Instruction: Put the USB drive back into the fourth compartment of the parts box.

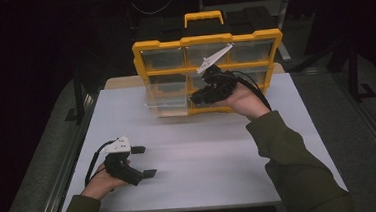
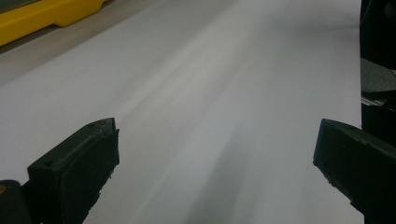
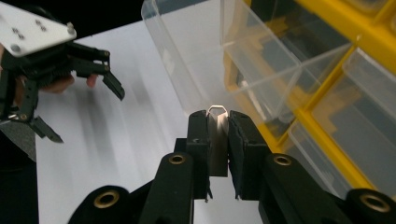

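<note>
A yellow organizer (image 1: 206, 38) with clear drawers stands upright at the far side of the white table (image 1: 214, 154). One clear drawer (image 1: 167, 103) sticks out of its lower left slot. My right gripper (image 1: 195, 98) is at that drawer's front. In the right gripper view my right gripper (image 3: 217, 120) is shut on the drawer's small front tab (image 3: 217, 140), and the clear drawer (image 3: 187, 60) reaches out from the yellow frame (image 3: 327, 140). My left gripper (image 1: 146, 161) rests near the table's front left, open with nothing between its fingers; over bare table in its own view, my left gripper (image 2: 215, 163) has its jaws wide apart.
The organizer's yellow carry handle (image 1: 203, 17) points up at the back. Its yellow base (image 2: 42, 16) lies far off in the left gripper view. A dark floor and black stands surround the table. The person's green sleeve (image 1: 295, 163) crosses the table's right side.
</note>
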{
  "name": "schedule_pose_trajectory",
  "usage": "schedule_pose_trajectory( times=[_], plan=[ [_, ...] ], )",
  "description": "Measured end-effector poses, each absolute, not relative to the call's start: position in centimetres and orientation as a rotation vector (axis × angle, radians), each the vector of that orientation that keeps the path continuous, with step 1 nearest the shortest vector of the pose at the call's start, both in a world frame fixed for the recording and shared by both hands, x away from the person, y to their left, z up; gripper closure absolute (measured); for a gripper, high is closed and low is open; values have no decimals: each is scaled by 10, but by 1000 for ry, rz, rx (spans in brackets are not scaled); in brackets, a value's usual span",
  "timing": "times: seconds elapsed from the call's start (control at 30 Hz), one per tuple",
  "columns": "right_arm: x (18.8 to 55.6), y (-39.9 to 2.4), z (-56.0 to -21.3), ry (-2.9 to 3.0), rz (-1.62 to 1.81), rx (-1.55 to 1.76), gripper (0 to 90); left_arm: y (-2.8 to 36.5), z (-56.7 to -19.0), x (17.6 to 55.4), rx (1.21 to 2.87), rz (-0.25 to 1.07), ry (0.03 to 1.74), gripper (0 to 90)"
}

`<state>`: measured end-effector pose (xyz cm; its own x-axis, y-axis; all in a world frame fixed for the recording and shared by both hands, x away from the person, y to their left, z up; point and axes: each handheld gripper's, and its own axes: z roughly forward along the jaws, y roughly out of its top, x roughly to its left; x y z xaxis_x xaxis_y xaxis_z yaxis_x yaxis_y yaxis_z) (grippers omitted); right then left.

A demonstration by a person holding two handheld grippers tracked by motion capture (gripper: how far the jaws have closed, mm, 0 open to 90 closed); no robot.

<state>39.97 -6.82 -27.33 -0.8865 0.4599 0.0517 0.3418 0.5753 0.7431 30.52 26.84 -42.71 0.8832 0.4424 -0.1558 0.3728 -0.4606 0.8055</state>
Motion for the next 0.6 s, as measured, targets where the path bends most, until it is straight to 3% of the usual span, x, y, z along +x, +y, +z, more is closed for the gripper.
schedule_pose_trajectory(
  times=[0.6],
  plan=[
    [417, -37, -248, 2639, 1214, 638, 780, 267, -426, 306, 2094, 92, 587, 0]
  ],
)
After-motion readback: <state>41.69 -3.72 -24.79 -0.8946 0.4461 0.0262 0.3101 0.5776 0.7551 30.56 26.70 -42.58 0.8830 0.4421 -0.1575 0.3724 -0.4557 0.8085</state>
